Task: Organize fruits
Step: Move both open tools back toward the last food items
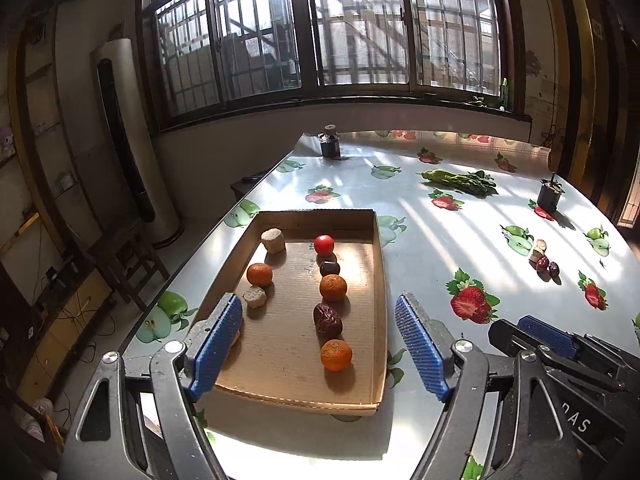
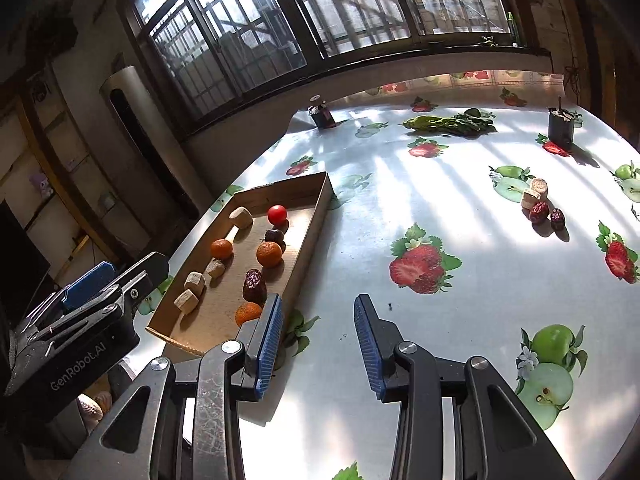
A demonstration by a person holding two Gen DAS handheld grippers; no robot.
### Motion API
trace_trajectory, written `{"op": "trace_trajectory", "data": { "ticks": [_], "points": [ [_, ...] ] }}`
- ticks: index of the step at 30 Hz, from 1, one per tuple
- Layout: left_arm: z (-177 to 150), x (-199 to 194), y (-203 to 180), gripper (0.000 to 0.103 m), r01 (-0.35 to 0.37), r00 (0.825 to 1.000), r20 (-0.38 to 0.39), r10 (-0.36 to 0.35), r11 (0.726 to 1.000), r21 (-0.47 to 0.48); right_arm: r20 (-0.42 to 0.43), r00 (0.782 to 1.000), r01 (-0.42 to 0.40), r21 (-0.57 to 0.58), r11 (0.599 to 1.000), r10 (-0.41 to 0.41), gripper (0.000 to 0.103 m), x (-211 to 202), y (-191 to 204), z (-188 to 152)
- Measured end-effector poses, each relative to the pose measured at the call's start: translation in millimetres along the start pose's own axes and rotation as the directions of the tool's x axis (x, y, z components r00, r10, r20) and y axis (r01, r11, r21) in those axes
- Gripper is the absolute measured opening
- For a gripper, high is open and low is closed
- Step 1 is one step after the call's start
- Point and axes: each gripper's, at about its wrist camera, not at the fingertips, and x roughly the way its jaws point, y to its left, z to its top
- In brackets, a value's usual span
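You see a tray (image 1: 280,360) of brown corrugated cardboard, matt, with fine ribs on its floor. The table cover (image 2: 360,208) looks like glossy plastic sheet and it reflects the window light strongly. The tomato (image 1: 323,245) has a smooth, shiny skin, the mandarins (image 1: 333,288) have a dull, finely pitted skin, and the date (image 1: 327,320) is wrinkled with a little gloss. The pale cubes (image 2: 186,301) look dry and rough. Your gripper pads (image 2: 269,344) are blue ribbed plastic, and the arms behind them are scratched grey metal and black matt plastic.
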Motion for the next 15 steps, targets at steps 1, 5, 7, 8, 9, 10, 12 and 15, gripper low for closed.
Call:
{"op": "trace_trajectory", "data": {
  "ticks": [1,5,7,8,9,10,12,15],
  "points": [
    [1,1,-6,0.079,0.002,1.000,-0.002,-0.002,1.000,0.011,0.003,1.000,0.002,0.010,1.000,-0.002,0.041,-1,-5,1],
    [2,5,-26,0.079,0.017,1.000,-0.013,-0.016,0.999,0.050,0.021,1.000,0.018,0.049,0.999,-0.019,0.041,-8,-31,8],
    [2,8,-35,0.079,0.028,0.999,-0.021,-0.027,0.997,0.066,0.031,0.999,0.030,0.072,0.997,-0.032,0.041,-12,-45,11],
    [2,10,-40,0.079,0.033,0.999,-0.026,-0.031,0.997,0.075,0.036,0.998,0.038,0.084,0.996,-0.041,0.041,-15,-52,12],
    [2,12,-45,0.079,0.039,0.999,-0.031,-0.036,0.996,0.084,0.040,0.998,0.048,0.096,0.994,-0.052,0.041,-18,-61,14],
    [2,15,-49,0.079,0.047,0.998,-0.038,-0.044,0.995,0.091,0.043,0.997,0.058,0.107,0.993,-0.062,0.041,-20,-69,15],
    [1,18,-57,0.079,0.068,0.997,-0.054,-0.063,0.992,0.102,0.045,0.995,0.078,0.132,0.988,-0.084,0.041,-26,-88,18],
    [1,23,-65,0.079,0.092,0.994,-0.073,-0.084,0.990,0.111,0.050,0.989,0.126,0.162,0.979,-0.136,0.041,-37,-117,23]
  ]
}}
